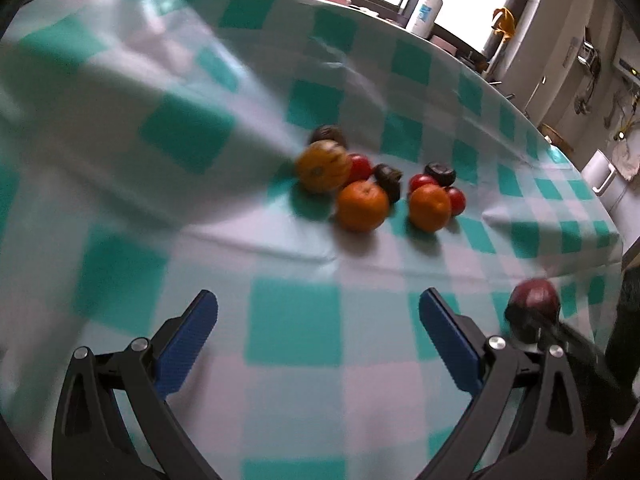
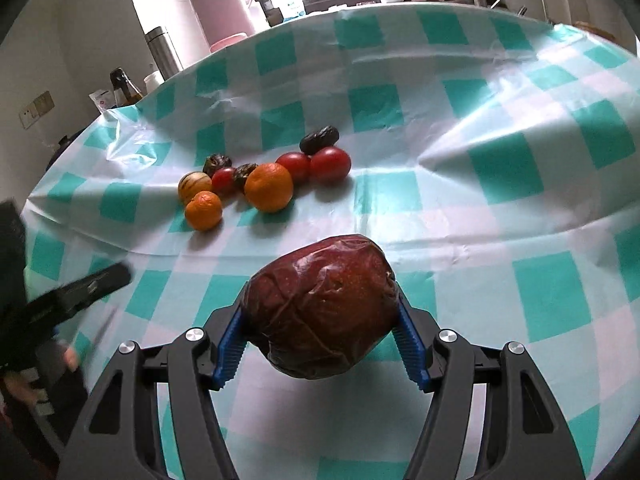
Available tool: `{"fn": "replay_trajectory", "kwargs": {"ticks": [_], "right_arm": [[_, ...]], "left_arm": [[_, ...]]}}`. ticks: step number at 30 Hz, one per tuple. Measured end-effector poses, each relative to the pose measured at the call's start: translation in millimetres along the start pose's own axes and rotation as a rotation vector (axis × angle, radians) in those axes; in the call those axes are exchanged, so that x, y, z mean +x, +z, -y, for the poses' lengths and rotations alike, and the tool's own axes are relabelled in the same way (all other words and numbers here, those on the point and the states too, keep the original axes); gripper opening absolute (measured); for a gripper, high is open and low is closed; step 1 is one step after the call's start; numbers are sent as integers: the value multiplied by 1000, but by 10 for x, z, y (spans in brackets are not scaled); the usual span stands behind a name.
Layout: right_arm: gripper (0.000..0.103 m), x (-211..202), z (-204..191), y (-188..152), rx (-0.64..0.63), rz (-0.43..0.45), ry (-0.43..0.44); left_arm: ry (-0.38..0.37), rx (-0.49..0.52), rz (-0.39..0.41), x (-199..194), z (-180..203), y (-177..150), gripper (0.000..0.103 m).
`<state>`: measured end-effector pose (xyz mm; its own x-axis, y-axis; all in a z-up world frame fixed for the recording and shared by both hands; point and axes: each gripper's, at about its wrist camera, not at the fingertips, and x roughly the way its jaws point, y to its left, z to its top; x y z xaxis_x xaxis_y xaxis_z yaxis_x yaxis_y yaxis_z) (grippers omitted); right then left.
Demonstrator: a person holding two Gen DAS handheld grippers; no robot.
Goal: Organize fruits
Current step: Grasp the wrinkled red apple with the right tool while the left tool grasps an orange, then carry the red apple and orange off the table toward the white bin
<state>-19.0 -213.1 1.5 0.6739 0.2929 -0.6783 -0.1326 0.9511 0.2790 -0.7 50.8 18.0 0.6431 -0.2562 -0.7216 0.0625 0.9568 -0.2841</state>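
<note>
Right tongs (image 2: 320,340) clamped on wrinkled red apple (image 2: 324,304), left tongs (image 1: 318,328) wide — nothing between

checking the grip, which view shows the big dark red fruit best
The right wrist view. There the dark red fruit fills the near centre, sharp enough to show its wrinkled skin, with the right tool shut on both its sides. The left wrist view shows it only small and blurred at the right edge.
</note>
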Motion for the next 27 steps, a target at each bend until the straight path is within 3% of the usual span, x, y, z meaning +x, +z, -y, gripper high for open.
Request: {"fn": "replay_trajectory", "kwargs": {"ticks": [4,8,10,12,14,15,19,22,27], "right_arm": [[64,4,67,0,40,2,34],[64,30,128,11,77,-4,57],[64,43,133,10,79,-12,68],[64,54,133,11,80,-18,73],[64,49,140,10,82,-15,80],[64,42,143,9,83,-11,83],[64,30,140,1,80,-2,86],[64,21,136,1,76,3,86],[64,27,148,2,78,6,83]], "left_arm": [[27,9,2,295,218,177,98],[154,64,9,616,435,375,84],[173,51,-5,740,456,464,81],[177,32,-29,864,458,542,70],[208,58,-38,916,496,547,49],[191,70,-37,891,504,519,42],[109,26,-26,618,363,330,41],[97,25,55,277,222,141,41],[5,-61,71,125,-28,-9,41]]}}
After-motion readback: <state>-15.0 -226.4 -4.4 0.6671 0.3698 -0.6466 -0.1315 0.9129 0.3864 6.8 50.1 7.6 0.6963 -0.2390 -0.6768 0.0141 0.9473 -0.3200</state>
